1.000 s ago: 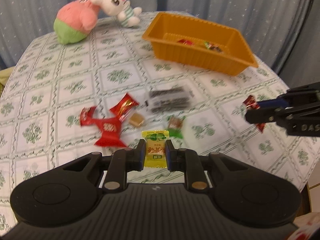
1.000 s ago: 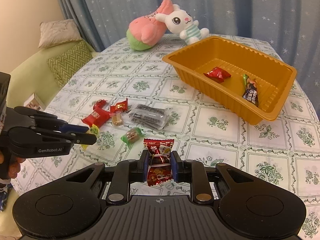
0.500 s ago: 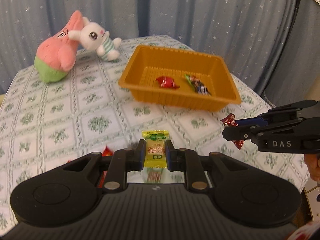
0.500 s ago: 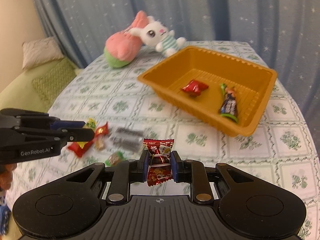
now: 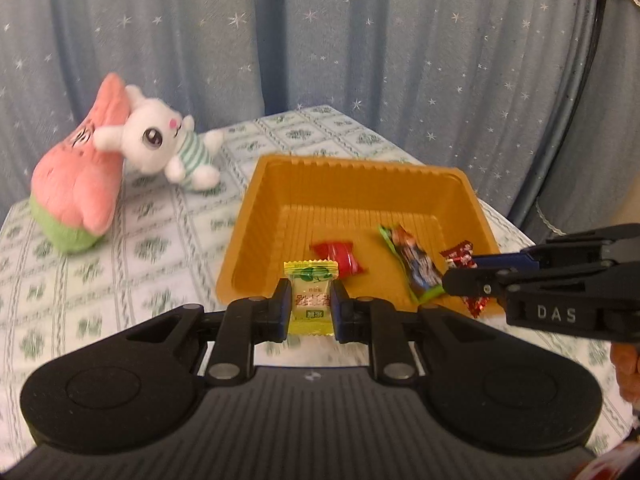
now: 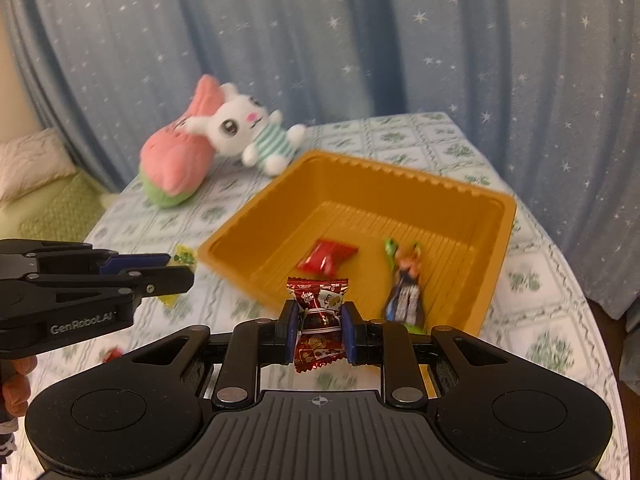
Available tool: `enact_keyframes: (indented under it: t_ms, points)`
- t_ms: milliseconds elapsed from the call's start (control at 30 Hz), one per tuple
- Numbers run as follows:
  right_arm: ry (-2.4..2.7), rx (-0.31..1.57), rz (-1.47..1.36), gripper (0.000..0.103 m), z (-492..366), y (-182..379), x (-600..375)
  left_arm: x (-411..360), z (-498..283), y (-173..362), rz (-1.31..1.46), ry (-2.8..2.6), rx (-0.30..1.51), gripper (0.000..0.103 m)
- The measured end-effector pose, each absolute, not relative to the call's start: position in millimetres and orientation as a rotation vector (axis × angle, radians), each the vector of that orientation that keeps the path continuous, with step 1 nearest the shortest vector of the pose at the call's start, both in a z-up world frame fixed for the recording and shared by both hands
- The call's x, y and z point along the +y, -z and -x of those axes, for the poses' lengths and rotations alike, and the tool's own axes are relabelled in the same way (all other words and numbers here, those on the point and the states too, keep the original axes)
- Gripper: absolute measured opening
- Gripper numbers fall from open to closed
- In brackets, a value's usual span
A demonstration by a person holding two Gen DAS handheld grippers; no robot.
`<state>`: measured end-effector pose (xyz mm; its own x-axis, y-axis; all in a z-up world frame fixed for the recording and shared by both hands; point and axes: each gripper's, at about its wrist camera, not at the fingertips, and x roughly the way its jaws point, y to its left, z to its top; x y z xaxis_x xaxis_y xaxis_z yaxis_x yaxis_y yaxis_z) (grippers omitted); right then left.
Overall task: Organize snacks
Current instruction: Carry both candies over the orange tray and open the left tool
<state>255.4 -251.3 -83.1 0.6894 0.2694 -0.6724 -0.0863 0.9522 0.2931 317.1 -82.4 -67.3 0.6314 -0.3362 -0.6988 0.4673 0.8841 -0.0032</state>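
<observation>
Snacks, two in hand, two in the tray. Far left on the tabletop (image 5: 168, 248): pink-and-green plush (image 5: 76, 200) lying on its side, white bunny plush (image 5: 160, 144) in a striped top leaning on it, both well apart from the tray.

Left tool (image 5: 311, 300) clamped on a yellow-green candy packet (image 5: 311, 298), packet upright between the pads, held at the tray's near left corner as the left view shows it. In the right view the same tool (image 6: 176, 276) comes in from the left edge, yellow packet (image 6: 183, 257) poking out past its tip, just beside the tray's left corner.

Orange tray (image 5: 264, 216), rectangular, ribbed floor, scalloped rim. Inside: red wrapped candy (image 5: 336, 256) left of centre, long dark bar with green ends (image 5: 414, 268) to the right of it, lying lengthwise, not touching the candy. Same two in the right view: red candy (image 6: 326, 258), bar (image 6: 406, 288), tray rim (image 6: 500, 240).

Right tool (image 6: 318, 330) pinched on a dark red snack packet (image 6: 318, 328), upright, crimped top above the pads, over the tray's near edge. In the left view it enters from the right (image 5: 452, 280), red packet (image 5: 460, 258) at its tip over the tray's right end; a bit of a hand (image 5: 626, 364) shows behind it.

Tabletop cloth white with green floral squares. One small red wrapper (image 6: 112, 354), blurred, on the cloth at lower left in the right view. Blue star-print curtain (image 5: 360, 60) behind everything. Green sofa with cushions (image 6: 36, 168) at far left.
</observation>
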Motion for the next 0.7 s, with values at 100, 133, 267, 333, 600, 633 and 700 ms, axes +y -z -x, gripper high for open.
enact_keyframes:
  t_ms: [100, 133, 267, 333, 600, 633, 700]
  points:
    - [-0.182, 0.785, -0.261, 0.023, -268.8, 84.4, -256.6, -91.6, -338.3, 70.3, -0.198, 0.465, 0.762, 0.018]
    - [-0.176, 0.784, -0.262, 0.023, -272.5, 85.1, -258.1, -94.4, -344.2, 71.7, -0.204, 0.466, 0.763, 0.018]
    - [-0.151, 0.789, -0.276, 0.023, -285.4, 90.1, -264.7, -107.5, -366.7, 81.6, -0.244, 0.468, 0.779, 0.018]
    - [-0.142, 0.796, -0.29, 0.023, -291.3, 93.3, -268.8, -113.7, -374.8, 88.8, -0.273, 0.465, 0.793, 0.018]
    - [-0.115, 0.81, -0.302, 0.023, -303.1, 102.5, -279.6, -127.6, -396.0, 113.4, -0.321, 0.459, 0.837, 0.018]
    - [-0.113, 0.813, -0.307, 0.023, -304.0, 103.7, -281.0, -128.6, -398.2, 115.7, -0.326, 0.457, 0.842, 0.018]
    - [-0.11, 0.82, -0.315, 0.023, -306.4, 106.2, -283.8, -129.6, -401.7, 119.8, -0.334, 0.455, 0.848, 0.018]
